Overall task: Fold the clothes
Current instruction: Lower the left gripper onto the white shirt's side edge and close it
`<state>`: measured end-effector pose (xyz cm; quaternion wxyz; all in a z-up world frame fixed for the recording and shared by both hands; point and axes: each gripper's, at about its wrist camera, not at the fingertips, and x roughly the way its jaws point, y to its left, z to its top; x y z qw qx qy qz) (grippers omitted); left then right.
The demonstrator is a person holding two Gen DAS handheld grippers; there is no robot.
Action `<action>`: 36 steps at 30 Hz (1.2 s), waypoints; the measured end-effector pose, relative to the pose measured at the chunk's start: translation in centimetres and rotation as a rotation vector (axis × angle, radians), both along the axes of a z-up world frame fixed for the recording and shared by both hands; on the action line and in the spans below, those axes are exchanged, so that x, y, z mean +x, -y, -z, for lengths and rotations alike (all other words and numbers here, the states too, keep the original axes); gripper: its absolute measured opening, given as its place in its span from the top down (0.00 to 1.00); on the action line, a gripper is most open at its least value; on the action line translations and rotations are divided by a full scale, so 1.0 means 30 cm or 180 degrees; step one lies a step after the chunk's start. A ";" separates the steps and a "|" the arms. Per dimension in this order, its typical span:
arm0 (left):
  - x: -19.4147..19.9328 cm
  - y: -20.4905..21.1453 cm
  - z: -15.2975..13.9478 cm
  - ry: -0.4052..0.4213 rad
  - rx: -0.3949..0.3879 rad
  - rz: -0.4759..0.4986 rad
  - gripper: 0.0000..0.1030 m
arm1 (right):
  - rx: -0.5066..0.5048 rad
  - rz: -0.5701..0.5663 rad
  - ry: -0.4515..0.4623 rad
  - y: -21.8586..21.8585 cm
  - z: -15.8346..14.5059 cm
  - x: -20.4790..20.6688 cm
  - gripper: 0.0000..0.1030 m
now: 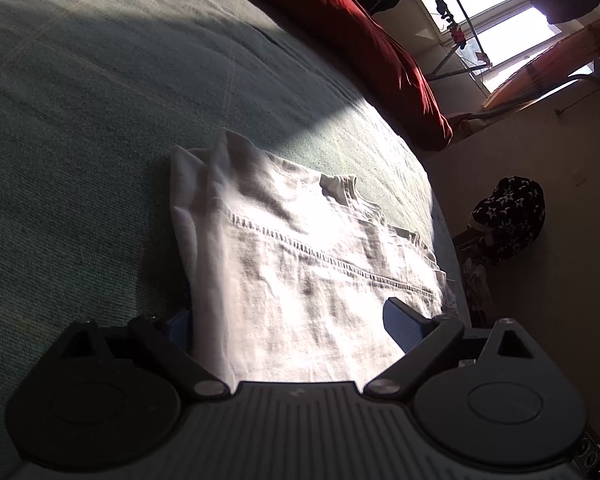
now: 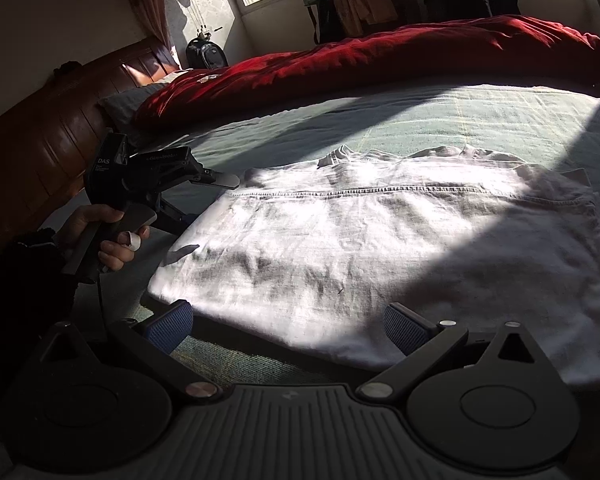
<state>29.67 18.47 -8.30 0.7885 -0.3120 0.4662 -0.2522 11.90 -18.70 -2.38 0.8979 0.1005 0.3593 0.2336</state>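
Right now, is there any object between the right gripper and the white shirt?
Nothing visible. The right gripper is open at the near edge of the white shirt, with only green bedspread around.

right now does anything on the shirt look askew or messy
Mostly tidy. The shirt lies flat on the bed, but its collar is bunched and sticking up at the far edge, and one side fold is uneven.

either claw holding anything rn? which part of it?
Neither. Both are open: the left claw straddles the short end of the folded white garment, the right claw sits at its long near edge, pads apart, not pinching.
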 end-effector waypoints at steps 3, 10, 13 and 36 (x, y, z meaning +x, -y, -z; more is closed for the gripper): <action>-0.065 -0.015 0.006 -0.0005 -0.0133 0.0100 0.10 | 0.0024 -0.0028 -0.0003 -0.003 0.003 0.004 0.00; -0.014 -0.011 0.019 -0.0028 -0.0243 0.0127 0.09 | 0.0014 -0.0087 -0.0025 -0.019 0.009 0.012 0.00; 0.056 0.014 0.024 -0.0029 -0.0246 0.0125 0.09 | -0.0011 -0.0033 -0.0010 -0.013 0.004 0.007 0.00; 0.076 0.089 0.026 -0.0020 -0.0216 0.0554 0.18 | 0.0041 0.0056 -0.0162 0.003 0.053 0.027 0.00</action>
